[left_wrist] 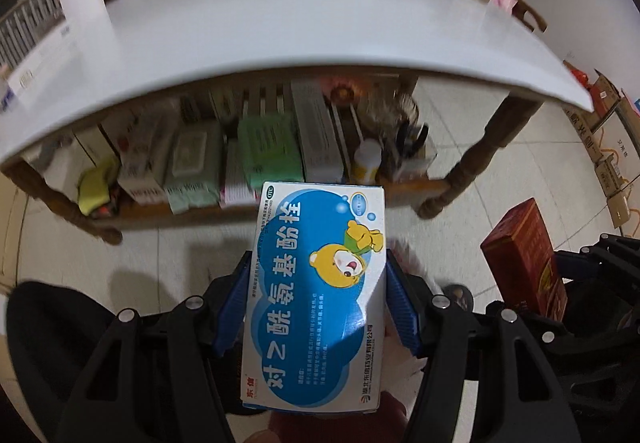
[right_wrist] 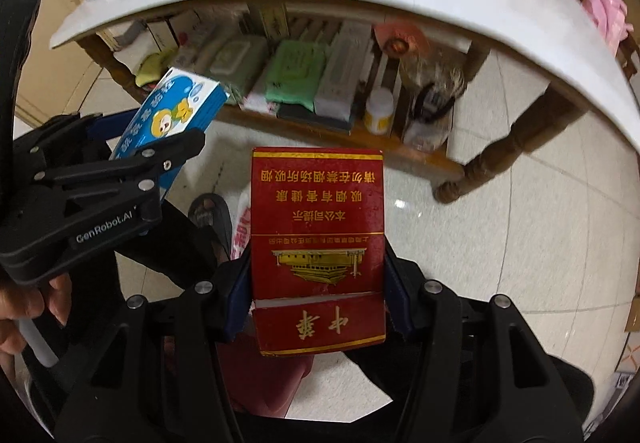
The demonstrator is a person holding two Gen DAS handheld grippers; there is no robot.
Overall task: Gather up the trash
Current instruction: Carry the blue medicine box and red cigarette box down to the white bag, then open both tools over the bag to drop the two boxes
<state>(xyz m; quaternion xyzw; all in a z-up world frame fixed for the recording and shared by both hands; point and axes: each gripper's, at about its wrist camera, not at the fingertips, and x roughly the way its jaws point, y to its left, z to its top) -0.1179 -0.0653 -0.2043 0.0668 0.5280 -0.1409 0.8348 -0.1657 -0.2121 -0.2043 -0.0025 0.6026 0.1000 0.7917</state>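
Tiled floor (left_wrist: 460,147) under a white-topped wooden table (left_wrist: 280,23); lower shelf (left_wrist: 248,163) crammed with packs and a bottle.

Left wrist view: your left gripper (left_wrist: 318,299) is clamped on the blue-and-white medicine box (left_wrist: 316,283), blue pads on both long edges, long axis running straight out along the fingers toward the table. Dark shape at lower left could be a bag mouth, can't tell. Red box in the other gripper shows off to the right.

Right wrist view: your right gripper (right_wrist: 316,291) is clamped on the red cigarette pack (right_wrist: 318,243), flip lid nearest the camera, long axis also along the fingers. Left gripper sits close by on the left, its box tilted up. Sandalled foot (right_wrist: 210,217) and a white printed plastic bag (right_wrist: 240,231) lie on the floor directly beyond the pack.

Judgement: both items off the table, both pointing steeply down; the bag is the likely drop target, right hand nearer.
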